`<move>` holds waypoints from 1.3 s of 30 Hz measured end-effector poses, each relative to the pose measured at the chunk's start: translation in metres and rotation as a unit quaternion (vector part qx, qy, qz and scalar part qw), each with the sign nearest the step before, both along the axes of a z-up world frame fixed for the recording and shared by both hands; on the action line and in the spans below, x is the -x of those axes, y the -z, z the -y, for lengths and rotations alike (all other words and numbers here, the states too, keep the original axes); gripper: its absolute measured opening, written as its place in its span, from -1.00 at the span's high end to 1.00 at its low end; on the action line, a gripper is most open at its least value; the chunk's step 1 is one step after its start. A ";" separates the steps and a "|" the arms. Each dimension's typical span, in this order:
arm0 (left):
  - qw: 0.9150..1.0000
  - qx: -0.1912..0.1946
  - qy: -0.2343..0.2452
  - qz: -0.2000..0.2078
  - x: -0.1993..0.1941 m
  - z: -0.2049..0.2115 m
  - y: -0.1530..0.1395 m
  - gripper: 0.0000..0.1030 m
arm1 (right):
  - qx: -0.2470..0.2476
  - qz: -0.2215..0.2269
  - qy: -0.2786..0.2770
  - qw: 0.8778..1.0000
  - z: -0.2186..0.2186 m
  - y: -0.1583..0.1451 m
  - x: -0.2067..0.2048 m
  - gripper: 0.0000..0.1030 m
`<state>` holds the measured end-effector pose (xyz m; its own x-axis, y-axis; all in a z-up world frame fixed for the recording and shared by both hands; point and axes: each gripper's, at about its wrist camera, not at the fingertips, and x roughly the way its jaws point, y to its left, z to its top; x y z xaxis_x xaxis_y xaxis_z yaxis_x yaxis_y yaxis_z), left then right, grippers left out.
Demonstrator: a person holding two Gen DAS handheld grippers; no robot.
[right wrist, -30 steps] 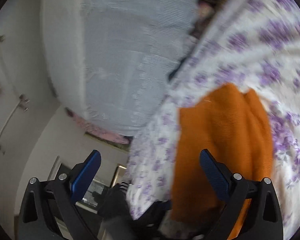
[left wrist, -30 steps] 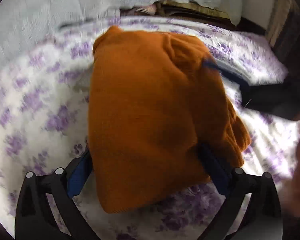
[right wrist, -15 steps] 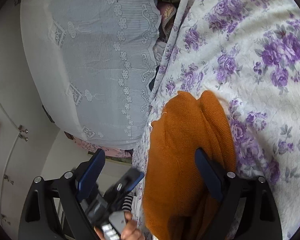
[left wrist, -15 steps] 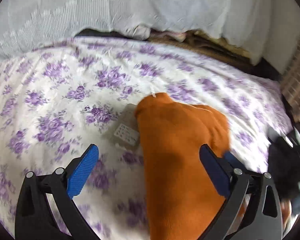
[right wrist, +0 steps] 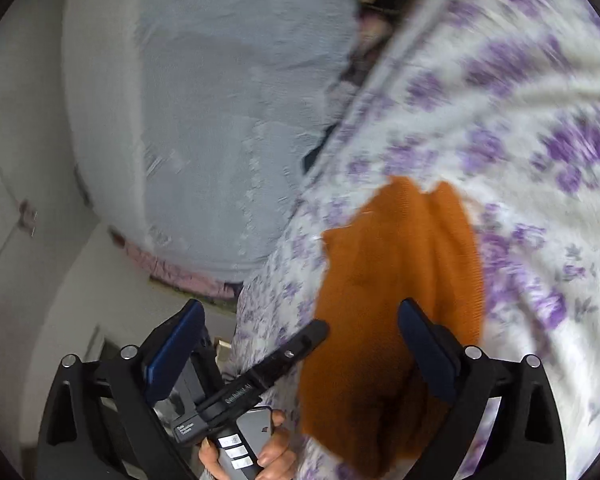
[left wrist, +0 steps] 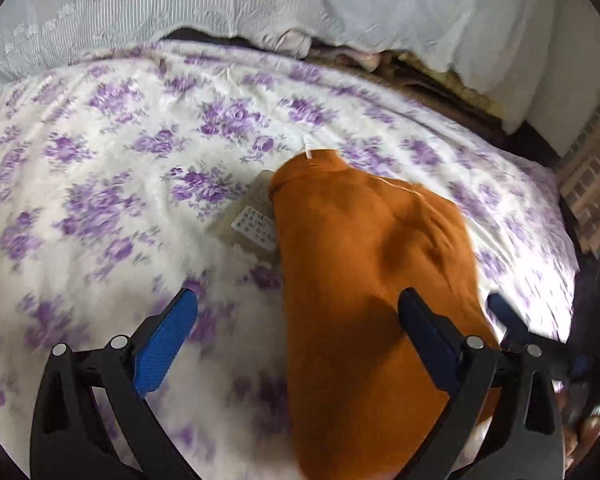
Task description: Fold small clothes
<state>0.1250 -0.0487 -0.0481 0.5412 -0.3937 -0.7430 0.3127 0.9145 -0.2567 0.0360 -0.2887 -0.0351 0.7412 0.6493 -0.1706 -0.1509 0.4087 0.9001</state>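
A folded orange knit garment (left wrist: 364,292) lies on the bed's white sheet with purple flowers (left wrist: 100,184). It also shows in the right wrist view (right wrist: 396,280). My left gripper (left wrist: 296,332) is open and empty, its right finger over the garment's near end. My right gripper (right wrist: 300,340) is open and empty, its right finger over the garment. The left gripper (right wrist: 260,376) shows in the right wrist view, held by a hand.
A clear packet with a white label (left wrist: 252,224) lies partly under the garment's left edge. A white lace cloth (left wrist: 260,0) hangs behind the bed. Dark bed edge and clutter (left wrist: 440,84) lie at the back right.
The left gripper has pulled back from the garment, which now lies lower and smaller in view. The right gripper has shifted; both views are blurred by motion.
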 end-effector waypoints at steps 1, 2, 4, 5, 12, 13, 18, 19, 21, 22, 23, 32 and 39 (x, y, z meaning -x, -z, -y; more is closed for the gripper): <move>1.000 -0.003 0.001 0.005 0.008 -0.005 -0.001 -0.90 | -0.003 0.012 -0.017 1.000 -0.008 -0.007 0.004 -0.91; 1.000 -0.004 0.004 0.004 0.014 -0.010 0.000 -0.90 | -0.009 0.017 -0.029 0.999 -0.013 -0.009 0.005 -0.93; 1.000 0.005 0.013 -0.015 0.023 -0.019 0.011 -0.91 | -0.019 0.009 -0.058 0.998 -0.025 -0.004 0.005 -0.93; 1.000 0.008 0.015 -0.024 0.026 -0.021 0.015 -0.92 | -0.013 -0.003 -0.061 0.998 -0.028 0.002 0.005 -0.93; 0.998 -0.060 0.016 0.002 0.045 -0.004 0.028 -0.92 | -0.013 -0.055 -0.027 0.998 -0.011 0.034 0.013 -0.80; 0.998 -0.058 0.014 0.006 0.047 -0.005 0.025 -0.92 | -0.011 -0.049 -0.015 0.999 -0.008 0.028 0.019 -0.82; 0.998 -0.047 0.006 0.039 0.046 -0.009 0.004 -0.92 | 0.018 -0.011 0.008 1.000 0.000 -0.005 0.013 -0.92; 0.998 -0.051 0.005 0.046 0.043 -0.006 0.001 -0.92 | 0.020 -0.007 0.007 1.000 0.002 -0.009 0.007 -0.92; 0.996 -0.061 0.003 0.058 0.037 0.002 -0.005 -0.92 | 0.028 -0.005 0.006 1.000 0.001 -0.016 -0.007 -0.92; 0.996 -0.067 0.001 0.064 0.035 0.004 -0.007 -0.92 | 0.033 -0.004 0.006 0.999 0.000 -0.017 -0.014 -0.92; 0.995 -0.071 -0.001 0.069 0.032 0.007 -0.008 -0.92 | 0.036 -0.005 0.004 0.999 0.000 -0.016 -0.020 -0.92; 0.996 -0.069 0.007 0.057 0.006 0.026 0.016 -0.92 | -0.046 -0.054 0.004 0.997 0.019 0.047 -0.052 -0.92; 0.997 -0.059 0.007 0.054 0.007 0.023 0.017 -0.92 | -0.021 -0.046 0.007 0.999 0.013 0.038 -0.042 -0.92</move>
<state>0.1181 -0.0722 -0.0646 0.6152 -0.3149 -0.7227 0.3463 0.9315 -0.1111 0.0784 -0.3013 -0.0731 0.7322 0.6477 -0.2106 -0.0620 0.3714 0.9264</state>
